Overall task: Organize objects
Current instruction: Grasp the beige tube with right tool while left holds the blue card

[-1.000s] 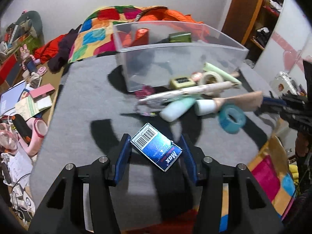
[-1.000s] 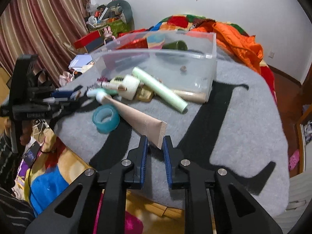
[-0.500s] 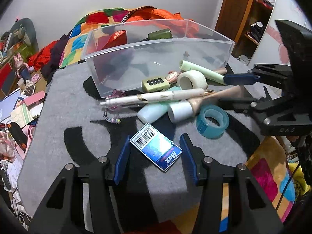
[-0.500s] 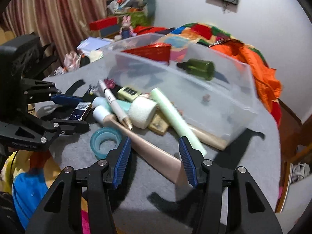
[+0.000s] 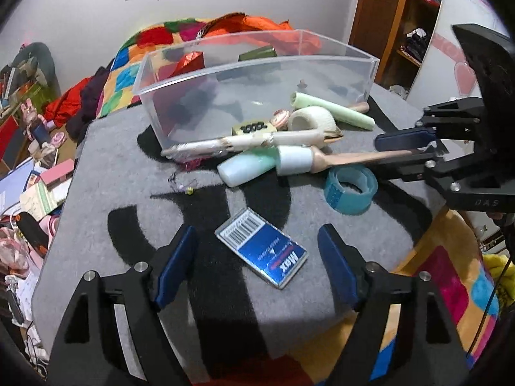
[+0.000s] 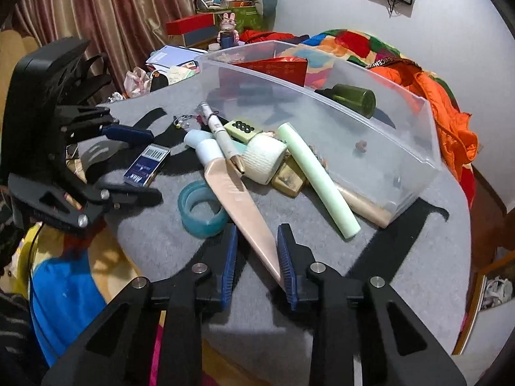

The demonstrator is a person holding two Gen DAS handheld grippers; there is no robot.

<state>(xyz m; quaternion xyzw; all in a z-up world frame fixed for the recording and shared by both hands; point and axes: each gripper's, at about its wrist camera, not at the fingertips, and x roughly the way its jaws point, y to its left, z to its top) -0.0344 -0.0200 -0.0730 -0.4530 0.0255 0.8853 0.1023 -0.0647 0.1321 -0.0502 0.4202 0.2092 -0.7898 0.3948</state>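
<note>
Downward-tilted, left tongs [image 5: 257,257] opening astride blue box [image 5: 261,252]; right tongs [image 6: 257,257] closing around tube [image 6: 238,193].

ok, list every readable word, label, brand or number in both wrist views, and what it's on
"Max": blue flat box between the left gripper's opening jaws; its barcode digits and small print are too small to read.
"DAS": right gripper's black body, left wrist view; first letter uncertain.
White lettering: strap on the orange cloth, too blurred.
Gold print: red packet in the clear bin, illegible.

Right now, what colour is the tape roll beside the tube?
Translucent teal-blue tape roll, clearest in the right wrist view.
</note>
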